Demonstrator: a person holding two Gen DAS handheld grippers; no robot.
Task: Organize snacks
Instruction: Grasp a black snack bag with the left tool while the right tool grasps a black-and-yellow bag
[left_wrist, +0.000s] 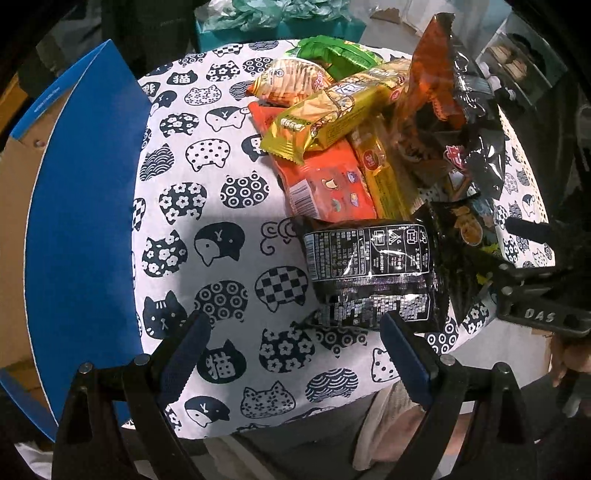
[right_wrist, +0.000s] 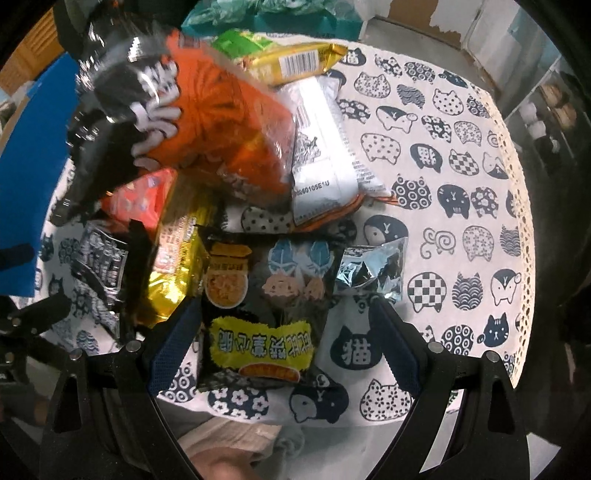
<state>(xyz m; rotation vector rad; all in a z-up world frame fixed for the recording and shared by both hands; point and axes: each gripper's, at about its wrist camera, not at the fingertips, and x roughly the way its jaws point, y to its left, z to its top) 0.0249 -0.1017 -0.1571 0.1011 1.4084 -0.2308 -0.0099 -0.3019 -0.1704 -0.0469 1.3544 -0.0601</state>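
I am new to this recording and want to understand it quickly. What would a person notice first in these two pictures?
First comes the pile of bright snack packets heaped on the white tablecloth printed with cat faces, with an orange and black bag on top. Next, the black packet with a yellow label lies between the fingers of the open right gripper. The open left gripper hovers near a black packet with white print, and a blue box stands at the far left.

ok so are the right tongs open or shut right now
Open. In the right wrist view the right tongs stand spread wide, either side of the black and yellow snack packet, with cloth visible between one finger and the packet.
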